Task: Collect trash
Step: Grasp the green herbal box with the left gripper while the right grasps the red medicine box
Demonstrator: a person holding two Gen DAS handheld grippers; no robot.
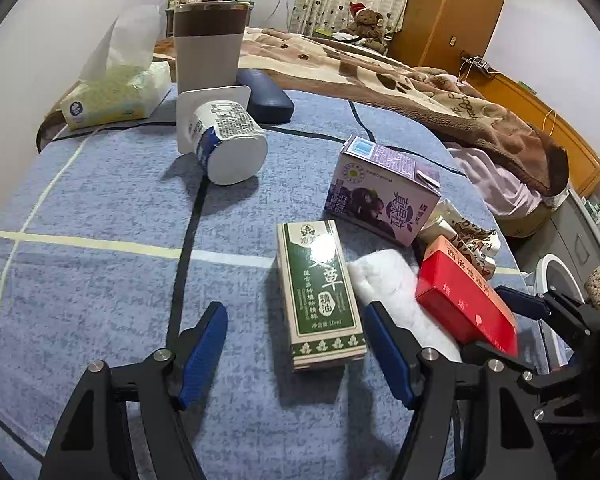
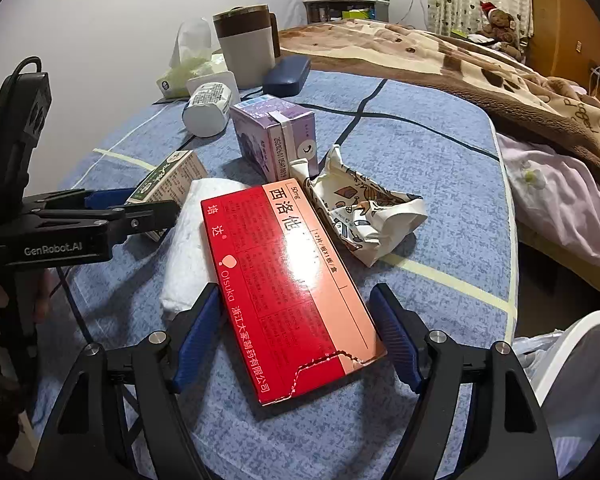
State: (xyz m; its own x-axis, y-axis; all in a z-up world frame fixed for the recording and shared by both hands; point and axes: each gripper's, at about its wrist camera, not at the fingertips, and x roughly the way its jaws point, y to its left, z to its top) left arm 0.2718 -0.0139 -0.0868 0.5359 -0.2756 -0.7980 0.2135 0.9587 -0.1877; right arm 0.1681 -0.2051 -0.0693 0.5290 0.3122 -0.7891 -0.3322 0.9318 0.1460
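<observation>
Right wrist view: right gripper (image 2: 296, 328) has jaws spread either side of the red box (image 2: 284, 280), pads not touching it; the box lies flat on the blue-clothed worktop (image 2: 420, 152), partly over a white wad (image 2: 188, 240). Just beyond, a crumpled printed wrapper (image 2: 364, 216), then a purple carton (image 2: 276, 136), a tipped white cup (image 2: 206, 108), and at the back a tumbler (image 2: 248, 48), dark case (image 2: 286, 76) and tissue pack (image 2: 188, 68). White bin rim (image 2: 572, 344) shows low right, off the worktop edge.

Left wrist view: left gripper (image 1: 296, 344) also has jaws spread, with the green box (image 1: 320, 292) lying between them, untouched as far as I can see.

Step, my read: pre-grasp on both sides, nothing picked yet. Next move calls for closing the right jaws squarely on the red box's long sides, lifting clear of the wad, then swinging to the bin. Left needs to settle lower around the green box before closing.
</observation>
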